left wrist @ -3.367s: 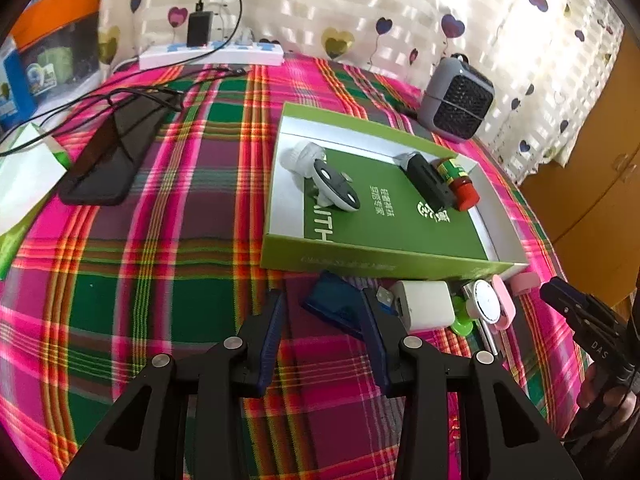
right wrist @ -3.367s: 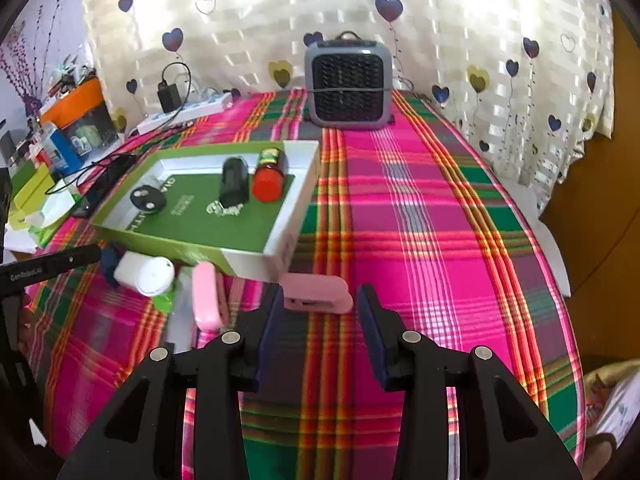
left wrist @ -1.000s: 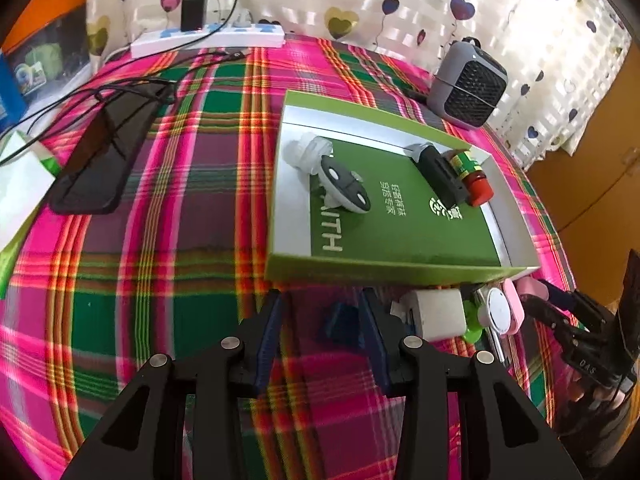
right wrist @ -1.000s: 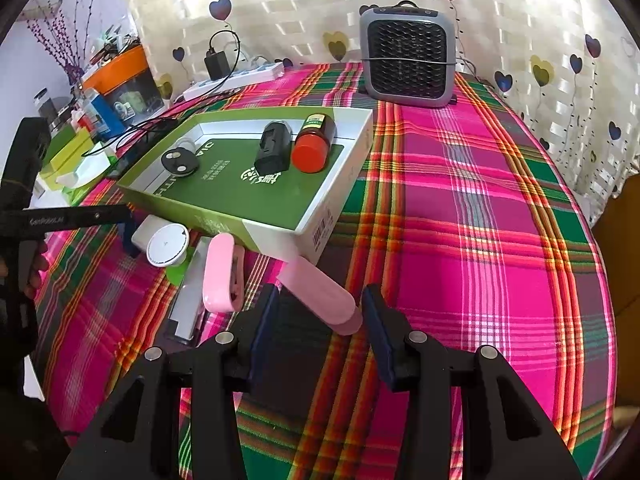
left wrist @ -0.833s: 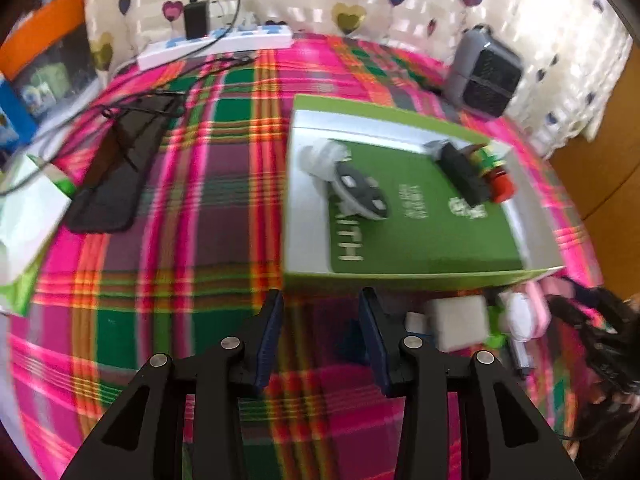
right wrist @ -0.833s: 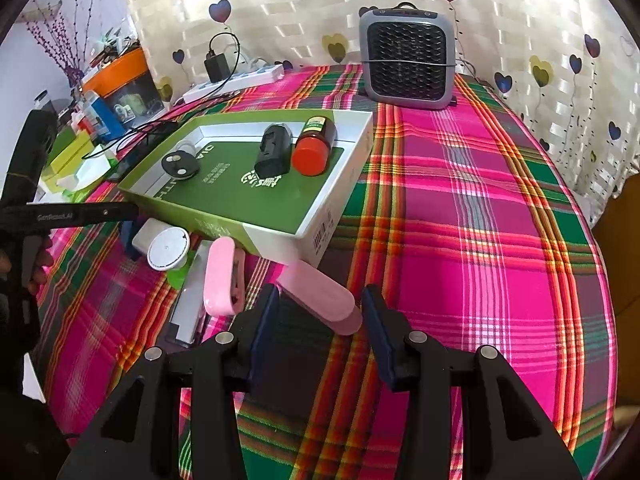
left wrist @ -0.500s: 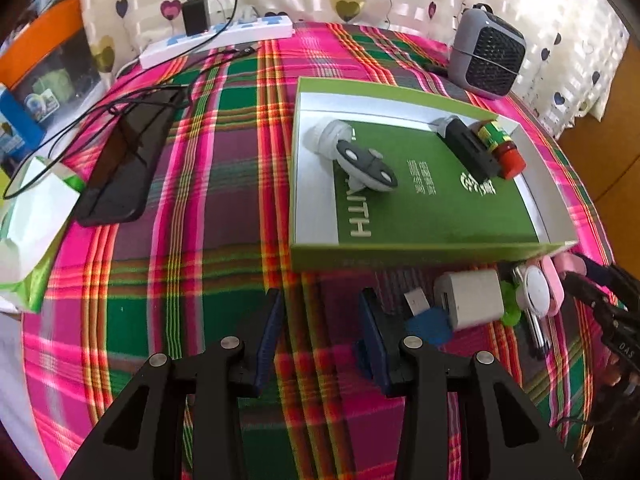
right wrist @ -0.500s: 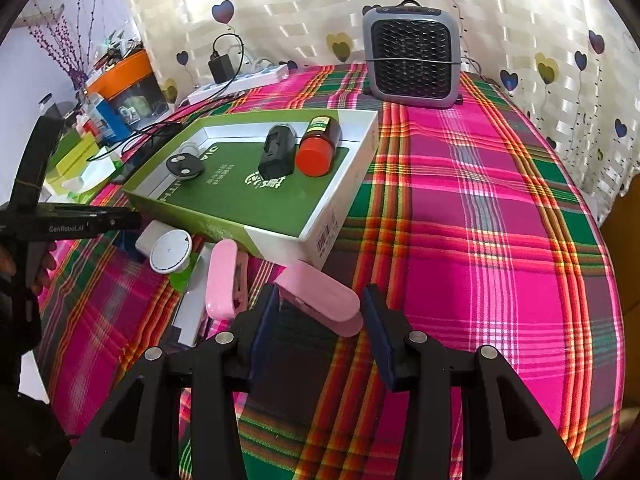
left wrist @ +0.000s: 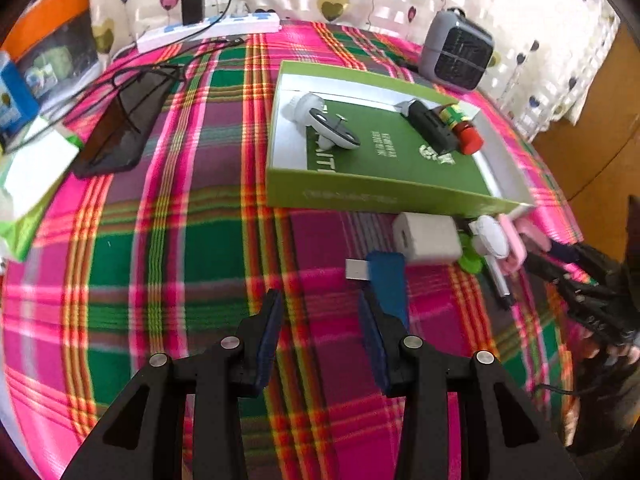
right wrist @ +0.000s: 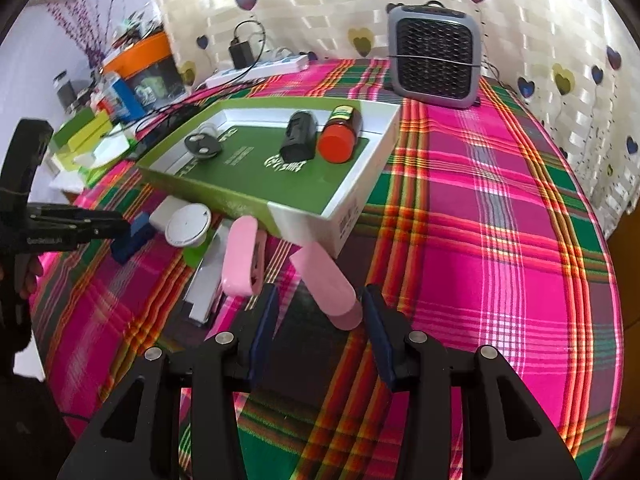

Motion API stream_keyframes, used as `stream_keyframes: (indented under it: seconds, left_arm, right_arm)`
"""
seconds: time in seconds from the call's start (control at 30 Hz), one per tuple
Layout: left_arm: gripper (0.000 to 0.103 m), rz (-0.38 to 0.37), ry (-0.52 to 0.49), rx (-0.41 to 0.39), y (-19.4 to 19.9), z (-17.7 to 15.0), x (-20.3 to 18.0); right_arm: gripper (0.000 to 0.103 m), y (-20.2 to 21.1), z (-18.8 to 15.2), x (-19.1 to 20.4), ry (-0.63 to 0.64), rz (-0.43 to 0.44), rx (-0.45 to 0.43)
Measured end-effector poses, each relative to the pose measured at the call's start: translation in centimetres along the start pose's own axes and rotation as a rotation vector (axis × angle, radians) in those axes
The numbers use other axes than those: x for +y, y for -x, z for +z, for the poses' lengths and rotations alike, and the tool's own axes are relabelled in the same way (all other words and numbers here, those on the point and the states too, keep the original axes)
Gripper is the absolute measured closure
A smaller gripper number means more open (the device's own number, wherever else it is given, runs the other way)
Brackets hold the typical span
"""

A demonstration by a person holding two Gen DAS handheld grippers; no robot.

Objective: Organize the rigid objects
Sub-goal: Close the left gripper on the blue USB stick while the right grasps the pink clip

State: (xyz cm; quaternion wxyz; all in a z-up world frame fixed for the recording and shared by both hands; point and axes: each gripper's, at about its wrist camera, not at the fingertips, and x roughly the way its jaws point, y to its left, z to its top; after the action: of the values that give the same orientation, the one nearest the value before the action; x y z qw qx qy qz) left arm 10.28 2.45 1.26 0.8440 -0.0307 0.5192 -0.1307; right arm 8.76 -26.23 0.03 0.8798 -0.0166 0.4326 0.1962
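Shifted sideways, the left hand-held gripper point(left wrist: 320, 312) now stands open, seemingly beside the blue drive point(left wrist: 386, 280), several items remaining outside the green box point(left wrist: 384, 194).

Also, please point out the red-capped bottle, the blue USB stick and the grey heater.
red-capped bottle point(right wrist: 335, 146): right wrist view, on its red cap.
blue USB stick point(left wrist: 387, 280): left wrist view, on its blue body.
grey heater point(right wrist: 435, 60): right wrist view, on its front grille.
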Motion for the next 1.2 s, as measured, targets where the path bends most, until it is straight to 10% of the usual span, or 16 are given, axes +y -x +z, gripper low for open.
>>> stream_keyframes:
  seconds: [0.37,1.2]
  left_arm:
    - [0.066,-0.091,0.008,-0.041,1.2,-1.2,-1.9]
    - [0.066,0.003,-0.065,-0.047,-1.2,-0.6,-4.5]
  right_arm:
    - [0.059,-0.5,0.2,0.7,0.072,-0.047,0.017]
    - [0.059,-0.9,0.7,1.0,0.086,-0.081,0.018]
